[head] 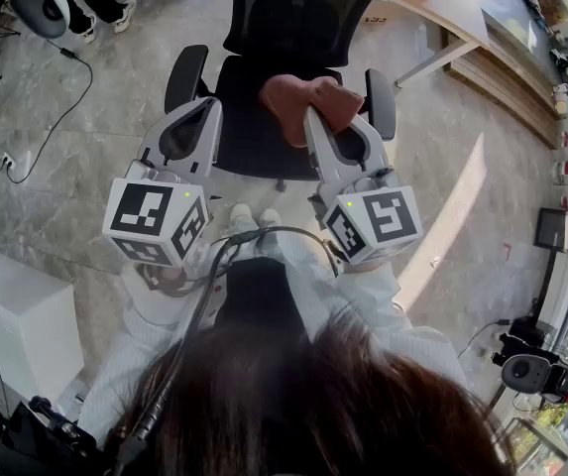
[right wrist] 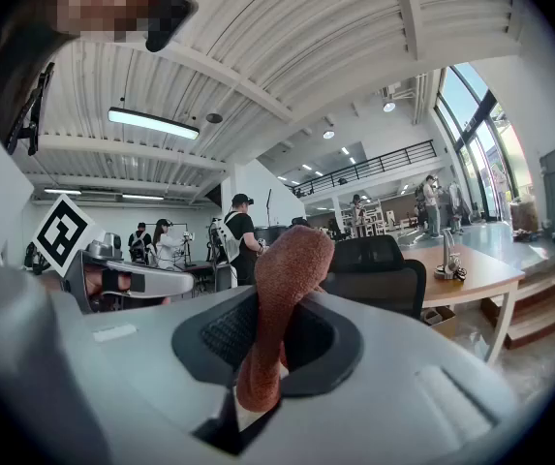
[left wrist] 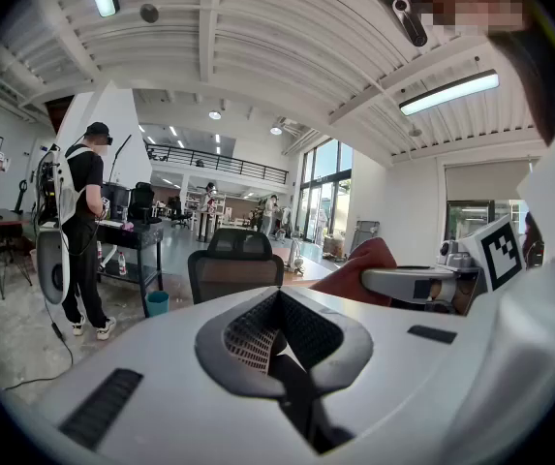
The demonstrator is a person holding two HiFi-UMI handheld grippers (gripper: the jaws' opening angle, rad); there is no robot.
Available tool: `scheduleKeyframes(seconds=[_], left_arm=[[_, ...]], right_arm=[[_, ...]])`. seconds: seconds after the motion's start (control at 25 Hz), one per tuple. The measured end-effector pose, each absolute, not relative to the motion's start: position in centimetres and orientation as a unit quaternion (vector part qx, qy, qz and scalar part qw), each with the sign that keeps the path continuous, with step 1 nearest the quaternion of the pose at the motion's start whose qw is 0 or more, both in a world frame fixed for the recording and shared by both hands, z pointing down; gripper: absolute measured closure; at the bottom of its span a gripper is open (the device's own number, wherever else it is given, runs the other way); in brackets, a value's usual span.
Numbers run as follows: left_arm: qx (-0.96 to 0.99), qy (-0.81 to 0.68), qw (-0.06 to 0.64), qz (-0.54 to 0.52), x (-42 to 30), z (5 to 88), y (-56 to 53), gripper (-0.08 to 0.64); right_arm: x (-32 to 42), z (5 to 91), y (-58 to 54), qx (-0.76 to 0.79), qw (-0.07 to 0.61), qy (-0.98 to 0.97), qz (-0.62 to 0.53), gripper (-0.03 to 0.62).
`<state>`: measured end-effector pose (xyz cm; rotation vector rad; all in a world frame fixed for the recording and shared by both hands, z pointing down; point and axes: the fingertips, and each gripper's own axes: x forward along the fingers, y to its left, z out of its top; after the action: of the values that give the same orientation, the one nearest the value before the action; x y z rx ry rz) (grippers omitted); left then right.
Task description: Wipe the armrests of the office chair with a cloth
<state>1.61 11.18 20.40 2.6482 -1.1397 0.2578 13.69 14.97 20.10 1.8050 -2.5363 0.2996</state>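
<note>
One cloth (right wrist: 279,269) end sits pinched inside the right gripper (right wrist: 258,381), partly hidden.

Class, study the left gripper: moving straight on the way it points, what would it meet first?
Probably the office chair's backrest, dead ahead of the left gripper; depth is unclear.

The right gripper (right wrist: 262,352) fills the lower frame, its jaws pinched on a reddish-brown cloth (right wrist: 285,279) that stands up at centre. Behind it at right centre is a black office chair (right wrist: 379,271), and at left what seems to be the left gripper (right wrist: 137,281).
</note>
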Motion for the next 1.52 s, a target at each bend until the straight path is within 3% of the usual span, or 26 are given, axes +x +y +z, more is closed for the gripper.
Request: scheduleKeyframes(seconds=[0.4,0.68,1.04,1.52], left_arm=[[0.903,-0.398,0.130,0.093,2.6,20.6,10.3,0.558],[0.875,-0.446,0.158,0.097,-1.6,22.0,10.1,0.558],[0.837,-0.494,0.208,0.106,-9.9,25.6,8.9,0.557],[0.861,-0.429,0.236,0.133,-21.3,30.0,-4.8,0.557]], right_arm=[[15.0,20.4,14.0,0.571,0.005,-0.815,0.103,0.545],[13.2,22.4,12.7,0.540,0.011,-0.831,0.131,0.543],[8.3,28.9,5.5,0.506,0.088,-0.842,0.163,0.543],[0.2,39.4,-16.4,0.543,0.229,-0.801,0.105,0.543]])
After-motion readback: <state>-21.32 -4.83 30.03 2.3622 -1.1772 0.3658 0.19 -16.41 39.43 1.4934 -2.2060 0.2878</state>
